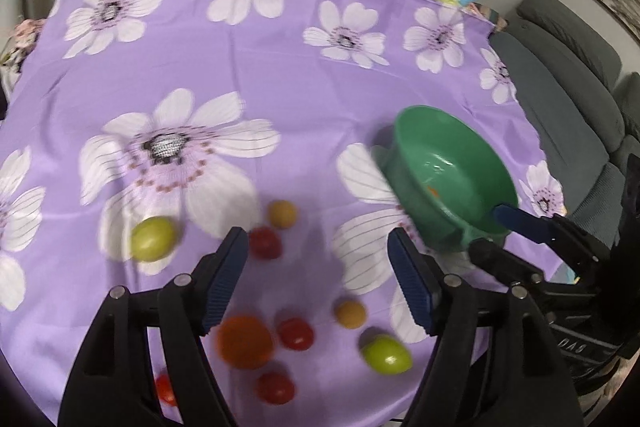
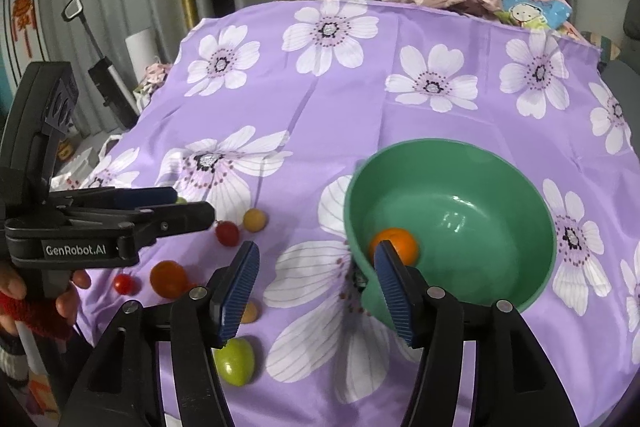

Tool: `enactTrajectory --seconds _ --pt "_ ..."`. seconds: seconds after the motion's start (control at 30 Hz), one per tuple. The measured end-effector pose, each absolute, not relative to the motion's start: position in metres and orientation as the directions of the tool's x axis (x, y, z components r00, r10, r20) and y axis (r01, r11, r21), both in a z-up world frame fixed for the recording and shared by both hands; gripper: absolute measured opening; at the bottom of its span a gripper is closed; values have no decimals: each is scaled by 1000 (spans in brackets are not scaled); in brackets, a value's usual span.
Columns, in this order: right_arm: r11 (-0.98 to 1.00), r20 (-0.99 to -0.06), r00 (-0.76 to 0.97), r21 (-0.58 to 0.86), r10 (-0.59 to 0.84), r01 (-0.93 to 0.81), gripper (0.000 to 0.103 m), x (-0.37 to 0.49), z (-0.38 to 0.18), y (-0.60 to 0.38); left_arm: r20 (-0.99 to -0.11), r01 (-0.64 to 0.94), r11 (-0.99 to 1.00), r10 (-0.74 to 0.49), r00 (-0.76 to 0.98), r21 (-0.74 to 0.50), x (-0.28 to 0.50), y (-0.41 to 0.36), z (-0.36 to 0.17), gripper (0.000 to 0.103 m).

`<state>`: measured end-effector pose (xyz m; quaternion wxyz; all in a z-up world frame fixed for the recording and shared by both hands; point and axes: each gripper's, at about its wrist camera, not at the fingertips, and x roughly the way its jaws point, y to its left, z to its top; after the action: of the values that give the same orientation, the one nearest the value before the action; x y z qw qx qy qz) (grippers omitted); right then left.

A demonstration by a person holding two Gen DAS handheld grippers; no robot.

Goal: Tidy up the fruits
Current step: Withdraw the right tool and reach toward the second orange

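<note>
The little round fruits [image 1: 295, 333] on the purple cloth [image 1: 280, 75] near the green bowl [image 2: 450, 227] look smooth, light and roll easily, so the wide-open, empty left gripper [image 1: 316, 283] should pinch one gently around its middle, while the right gripper [image 2: 316, 291], also spread, has one finger inside the bowl's rim.

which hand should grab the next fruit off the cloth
Left, probably. Its open tongs hang right above the loose fruit, with a red tomato just ahead of the tips. The right tongs are open too, but sit at the green bowl, one finger inside its rim.
</note>
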<state>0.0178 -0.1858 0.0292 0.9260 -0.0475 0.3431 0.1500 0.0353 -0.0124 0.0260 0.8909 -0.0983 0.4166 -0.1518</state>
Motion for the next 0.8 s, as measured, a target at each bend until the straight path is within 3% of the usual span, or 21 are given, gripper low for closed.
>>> enactTrajectory --seconds 0.3,0.8 --pt "932 -671 683 35 289 -360 61 16 24 -172 -752 68 954 -273 600 -292 16 33 7 73" --pt "871 -734 557 95 389 -483 61 11 -6 -137 -775 54 920 -357 521 -388 -1 47 -18 73"
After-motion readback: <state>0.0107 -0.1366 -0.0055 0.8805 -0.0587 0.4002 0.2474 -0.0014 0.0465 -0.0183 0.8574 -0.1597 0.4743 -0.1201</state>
